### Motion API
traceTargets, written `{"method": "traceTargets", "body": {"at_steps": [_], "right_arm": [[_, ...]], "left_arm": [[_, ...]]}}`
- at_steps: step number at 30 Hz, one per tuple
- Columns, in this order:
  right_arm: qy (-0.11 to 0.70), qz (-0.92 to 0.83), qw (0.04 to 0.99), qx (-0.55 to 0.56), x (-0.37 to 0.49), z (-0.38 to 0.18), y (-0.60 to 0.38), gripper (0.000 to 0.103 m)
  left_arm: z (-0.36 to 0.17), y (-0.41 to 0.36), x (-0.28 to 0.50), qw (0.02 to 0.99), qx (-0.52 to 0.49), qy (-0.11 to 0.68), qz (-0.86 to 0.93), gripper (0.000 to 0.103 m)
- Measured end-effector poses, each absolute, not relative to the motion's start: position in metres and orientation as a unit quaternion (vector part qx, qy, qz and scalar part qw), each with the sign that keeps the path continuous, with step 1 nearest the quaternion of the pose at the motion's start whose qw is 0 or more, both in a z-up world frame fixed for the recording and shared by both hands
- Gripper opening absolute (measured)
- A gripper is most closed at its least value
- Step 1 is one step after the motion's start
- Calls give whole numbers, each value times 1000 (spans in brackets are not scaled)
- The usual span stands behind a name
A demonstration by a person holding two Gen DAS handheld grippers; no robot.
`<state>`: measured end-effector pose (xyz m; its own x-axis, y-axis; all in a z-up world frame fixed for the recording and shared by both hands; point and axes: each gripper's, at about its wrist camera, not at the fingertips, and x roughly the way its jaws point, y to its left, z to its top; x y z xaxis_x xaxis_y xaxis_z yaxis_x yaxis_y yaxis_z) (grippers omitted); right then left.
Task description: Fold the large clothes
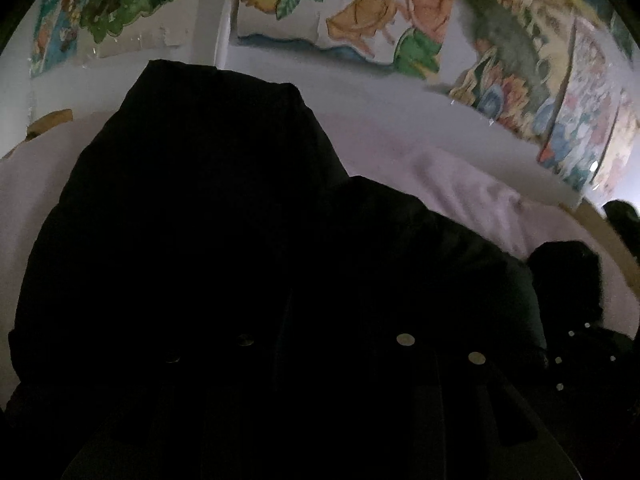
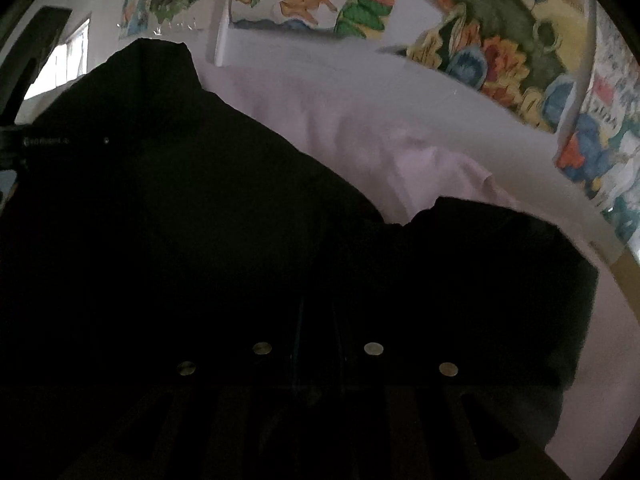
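The right gripper [image 2: 318, 320] is closed on the black garment [image 2: 180, 220]. The left gripper [image 1: 320, 320] is too dark to judge. The garment lies bunched on the pale sheet [image 2: 400, 128], below wall posters [image 2: 500, 40].

A bed [image 2: 400, 112] covered in a pale pink sheet is carrying a large black garment [image 2: 200, 220] lying bunched across it.

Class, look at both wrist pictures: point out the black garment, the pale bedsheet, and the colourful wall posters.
black garment [image 1: 200, 220], left wrist view: its raised middle bulk.
pale bedsheet [image 2: 360, 128], right wrist view: a bare wrinkled patch behind the garment.
colourful wall posters [image 1: 360, 24], left wrist view: the orange flower print.
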<state>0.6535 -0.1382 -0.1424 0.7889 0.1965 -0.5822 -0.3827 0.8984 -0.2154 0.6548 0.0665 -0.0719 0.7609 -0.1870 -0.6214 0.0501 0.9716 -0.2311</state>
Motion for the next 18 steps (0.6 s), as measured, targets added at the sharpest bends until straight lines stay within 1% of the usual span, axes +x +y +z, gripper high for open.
{"method": "traceTargets", "body": {"at_steps": [2, 3, 4, 5, 6, 7, 8, 9, 10, 12, 14, 16, 18], "right_arm": [[278, 164, 936, -143, 642, -133, -148, 13], [279, 170, 936, -133, 638, -129, -152, 15], [284, 177, 935, -119, 631, -124, -159, 23], [291, 181, 934, -102, 624, -120, -166, 30], [299, 182, 933, -87, 619, -117, -172, 52], [314, 187, 928, -69, 614, -116, -179, 81], [325, 189, 925, -54, 607, -116, -185, 86], [329, 187, 925, -47, 595, -116, -185, 86], [330, 183, 925, -43, 587, -115, -188, 86], [336, 175, 924, -46, 566, -109, -187, 86], [343, 170, 922, -57, 547, -101, -183, 86], [340, 162, 923, -80, 524, -88, -176, 90], [335, 160, 923, -103, 494, -72, -168, 90]], "left_arm": [[-63, 72, 644, 928, -117, 347, -71, 30], [-58, 74, 638, 926, -122, 350, -71, 35], [-54, 74, 632, 925, -123, 351, -70, 45], [-49, 74, 623, 924, -120, 356, -70, 51], [-45, 72, 617, 924, -115, 359, -70, 63], [-41, 71, 604, 921, -102, 368, -78, 68], [-38, 68, 595, 920, -91, 371, -83, 71], [-35, 67, 583, 921, -78, 371, -83, 77], [-31, 67, 570, 923, -70, 370, -81, 80], [-26, 68, 549, 921, -67, 375, -80, 84], [-22, 70, 531, 913, -70, 393, -87, 85], [-17, 75, 513, 904, -72, 409, -98, 85], [-8, 83, 487, 900, -63, 420, -98, 85]]}}
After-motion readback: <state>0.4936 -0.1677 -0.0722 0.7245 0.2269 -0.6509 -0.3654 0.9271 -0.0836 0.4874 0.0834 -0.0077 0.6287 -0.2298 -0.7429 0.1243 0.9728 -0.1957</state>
